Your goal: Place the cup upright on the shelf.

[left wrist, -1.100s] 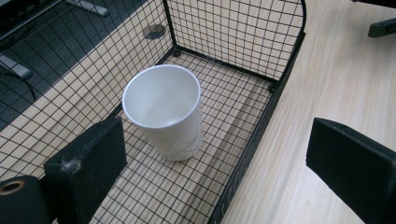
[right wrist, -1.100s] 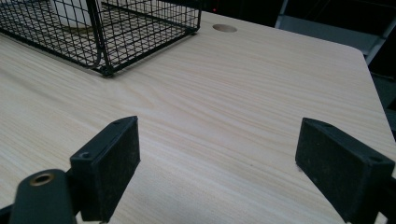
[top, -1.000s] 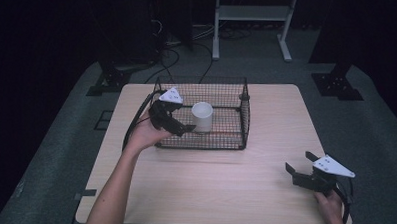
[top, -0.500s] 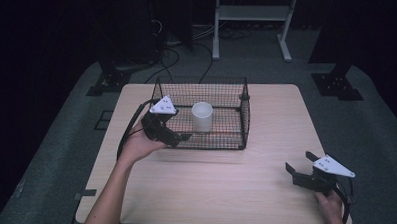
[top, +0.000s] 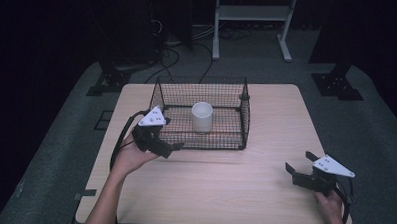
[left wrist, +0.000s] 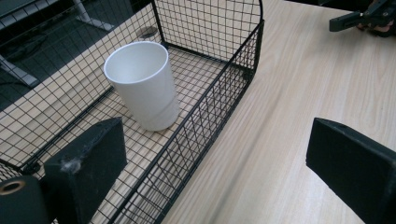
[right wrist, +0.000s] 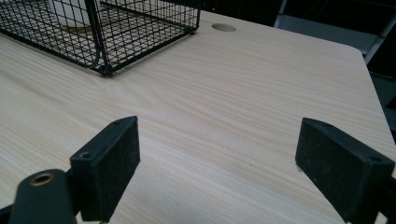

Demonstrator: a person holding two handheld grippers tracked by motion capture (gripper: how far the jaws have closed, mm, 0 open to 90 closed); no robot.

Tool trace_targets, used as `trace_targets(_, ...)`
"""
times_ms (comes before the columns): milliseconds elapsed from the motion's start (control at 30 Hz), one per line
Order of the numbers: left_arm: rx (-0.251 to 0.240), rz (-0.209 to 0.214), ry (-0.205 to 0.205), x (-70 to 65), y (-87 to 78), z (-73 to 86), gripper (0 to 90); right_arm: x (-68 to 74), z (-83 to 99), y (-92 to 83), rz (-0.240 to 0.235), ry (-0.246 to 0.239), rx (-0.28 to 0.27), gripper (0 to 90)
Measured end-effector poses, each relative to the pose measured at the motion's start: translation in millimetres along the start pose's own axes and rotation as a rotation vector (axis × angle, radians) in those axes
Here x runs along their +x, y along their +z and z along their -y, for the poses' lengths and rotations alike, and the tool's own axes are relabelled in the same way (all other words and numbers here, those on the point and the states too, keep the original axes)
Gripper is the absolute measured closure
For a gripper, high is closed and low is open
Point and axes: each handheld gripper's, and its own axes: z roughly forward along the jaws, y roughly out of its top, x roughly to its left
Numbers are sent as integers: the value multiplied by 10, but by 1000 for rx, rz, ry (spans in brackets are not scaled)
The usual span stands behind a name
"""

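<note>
My left gripper [top: 166, 150] hangs with its jaws wide and empty at the near left corner of the black wire-mesh basket [top: 244, 116], where the white cylindrical cup [top: 202, 116] stands upright near the middle. To move off well, I should keep clear of the near wall. My right gripper [top: 298, 168], equally wide and empty, rests over the light wooden table [top: 224, 188] at the near right.

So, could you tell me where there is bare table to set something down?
The widest bare wood lies in front of the wire basket, between the left gripper and the right gripper. Another free strip runs right of the basket to the table edge. Inside the basket, the white cup stands mid-floor, with mesh floor bare on either side.
</note>
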Motion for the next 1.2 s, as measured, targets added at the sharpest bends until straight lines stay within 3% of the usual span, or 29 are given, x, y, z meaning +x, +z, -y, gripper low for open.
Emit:
trace_targets(500, -33, -31, -13, -163, -133, 246, 43, 0, 0, 2, 1, 1, 0, 131)
trace_targets(733, -36, -42, 2, -252, -144, 319, 43, -3, 1, 1, 3, 4, -1, 130)
trace_targets(1200, -47, -46, -11, -346, -155, 469, 43, -3, 1, 1, 4, 3, -1, 131)
